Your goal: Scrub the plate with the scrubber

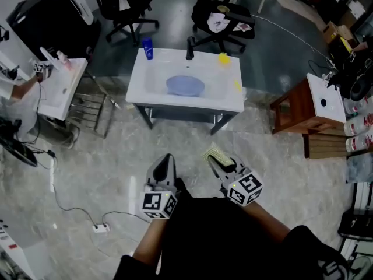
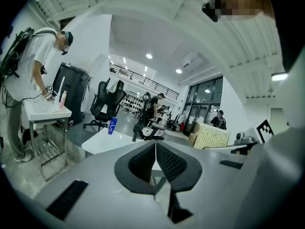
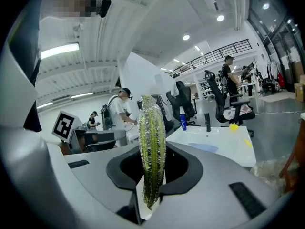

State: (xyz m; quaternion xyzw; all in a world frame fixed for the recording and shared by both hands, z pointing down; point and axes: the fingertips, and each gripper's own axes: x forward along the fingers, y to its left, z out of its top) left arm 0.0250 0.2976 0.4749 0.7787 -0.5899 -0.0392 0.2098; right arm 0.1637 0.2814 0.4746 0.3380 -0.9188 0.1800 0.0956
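Scrubber [image 3: 151,137] sits clamped in the right gripper [image 1: 218,163]. Only the right gripper view shows its make: a long, narrow pad of yellow-green bristly fibre with a glittering surface, upright between the black pads. The head view shows it only as a pale yellow tuft at the gripper's tip. The left gripper [image 2: 155,154] has its cross-hatched black jaws pressed together on nothing. The plate [image 1: 185,86], a smooth pale blue oval, lies flat in the basin of the white rectangular sink [image 1: 233,102], well apart from both grippers. The head view gives its full shape, the right gripper view only a thin blue sliver. A blue bottle [image 1: 148,48] and a black faucet [image 1: 190,48] stand on the back rim.
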